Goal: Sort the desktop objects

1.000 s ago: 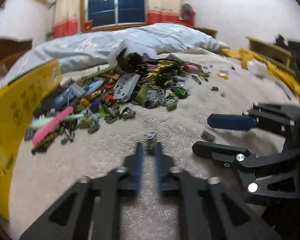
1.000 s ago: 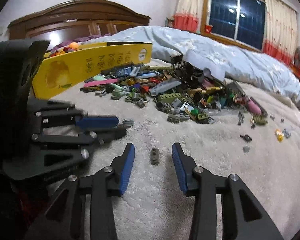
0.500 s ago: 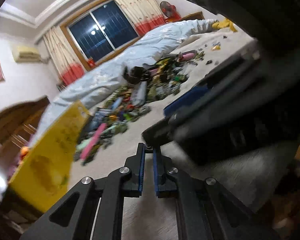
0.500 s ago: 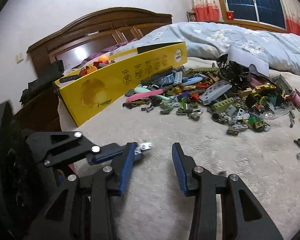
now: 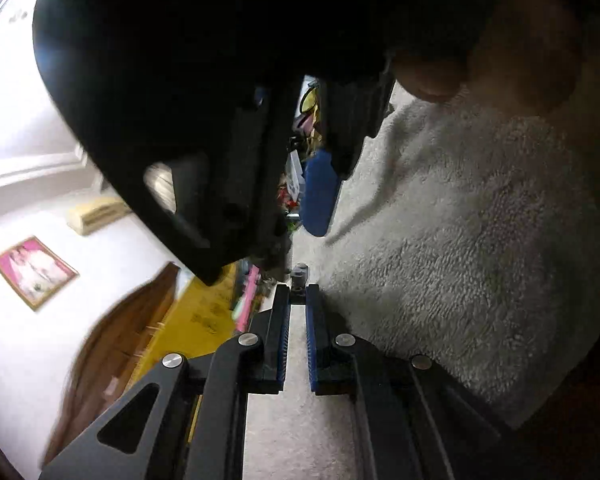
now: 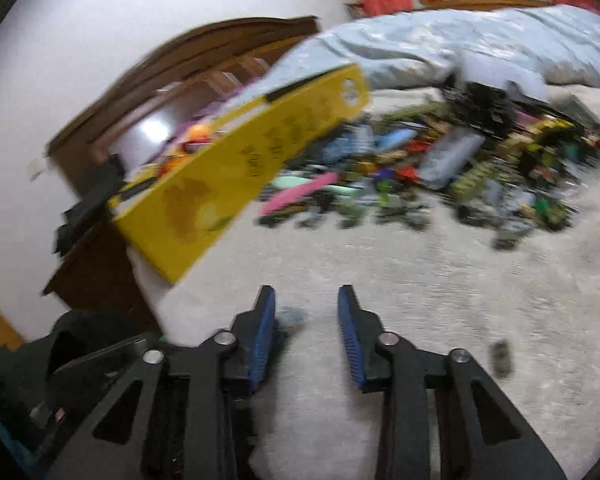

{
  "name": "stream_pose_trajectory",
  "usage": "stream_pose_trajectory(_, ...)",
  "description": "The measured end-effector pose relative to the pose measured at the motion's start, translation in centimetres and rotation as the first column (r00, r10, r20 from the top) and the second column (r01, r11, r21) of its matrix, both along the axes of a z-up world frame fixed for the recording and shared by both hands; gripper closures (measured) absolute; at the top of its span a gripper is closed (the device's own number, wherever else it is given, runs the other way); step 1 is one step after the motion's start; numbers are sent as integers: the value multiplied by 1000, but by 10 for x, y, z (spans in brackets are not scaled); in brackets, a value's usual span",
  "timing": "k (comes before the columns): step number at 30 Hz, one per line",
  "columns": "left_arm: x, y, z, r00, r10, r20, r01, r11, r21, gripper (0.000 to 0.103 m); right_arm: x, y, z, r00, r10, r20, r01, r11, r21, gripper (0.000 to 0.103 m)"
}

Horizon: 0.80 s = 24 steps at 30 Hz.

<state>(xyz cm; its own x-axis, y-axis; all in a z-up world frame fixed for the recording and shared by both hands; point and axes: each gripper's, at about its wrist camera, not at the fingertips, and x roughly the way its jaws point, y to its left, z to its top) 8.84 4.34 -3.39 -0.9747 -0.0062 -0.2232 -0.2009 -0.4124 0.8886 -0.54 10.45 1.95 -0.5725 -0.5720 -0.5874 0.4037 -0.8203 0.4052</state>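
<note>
Pinching a small grey brick (image 5: 299,280) at the very tips, the left gripper (image 5: 297,300) has its blue pads almost together, with only a narrow gap behind the brick. The view from this gripper is rolled strongly to one side, so the white wall and a framed picture (image 5: 35,271) lie at the left and the cream blanket (image 5: 480,240) at the right. Just beyond the brick stands the black body of the right gripper (image 6: 306,300), very near and dark, with one of its blue pads (image 5: 318,196) visible. Its jaws are closing; between them only the blanket shows, and a blurred pale spot beside the left pad cannot be identified. A person's fingers (image 5: 528,40) show at the top right of the left view.

Further out in the right view, a yellow box (image 6: 239,168) stands tilted at the blanket's edge. Beside it a blurred heap of mixed coloured bricks (image 6: 440,172) spreads across the blanket. One small dark piece (image 6: 502,358) lies alone, near the right finger. Behind the heap are a pale blue duvet (image 6: 460,48) and a wooden headboard (image 6: 187,60).
</note>
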Motion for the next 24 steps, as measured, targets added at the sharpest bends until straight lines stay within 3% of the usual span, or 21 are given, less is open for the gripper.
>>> stream_pose_trajectory(3, -1, 3, 0, 1000, 16, -16, -17, 999, -28, 96, -2, 5, -2, 1000, 0, 29, 1, 999, -34, 78)
stream_pose_trajectory(6, -2, 4, 0, 1000, 16, -24, -17, 999, -51, 97, -1, 1, 2, 1000, 22, 10, -22, 1000, -2, 82)
stream_pose_trajectory(10, -3, 4, 3, 999, 25, -27, -27, 998, -59, 97, -2, -4, 4, 1000, 21, 16, -22, 998, 54, 83)
stream_pose_trajectory(13, -4, 4, 5, 998, 43, -34, -45, 997, -55, 97, -2, 2, 3, 998, 8, 60, -9, 1000, 21, 83)
stream_pose_trajectory(14, -7, 2, 9, 997, 69, -22, -70, 997, -33, 98, -2, 4, 2, 997, -2, 74, 1, 1000, 18, 86)
stream_pose_trajectory(15, -9, 1, 13, 996, 88, -1, -88, 996, -5, 97, -2, 5, -2, 996, -49, 74, 43, 996, 82, 99)
stream_pose_trajectory(16, -10, 0, 15, 996, 90, 4, -90, 996, 1, 97, -3, 9, -8, 994, -79, 80, 70, 992, 110, 101)
stream_pose_trajectory(18, -8, -1, 17, 997, 80, -10, -80, 997, -9, 97, -9, 23, -18, 984, -99, 149, 94, 995, 40, 102)
stream_pose_trajectory(21, -8, -2, 20, 997, 77, -16, -77, 997, -12, 97, -5, 19, -10, 990, -90, 104, 85, 995, 52, 101)
stream_pose_trajectory(24, -6, -3, 19, 997, 61, -52, -64, 996, -57, 97, -4, 13, -2, 995, -53, 82, 53, 999, 5, 100)
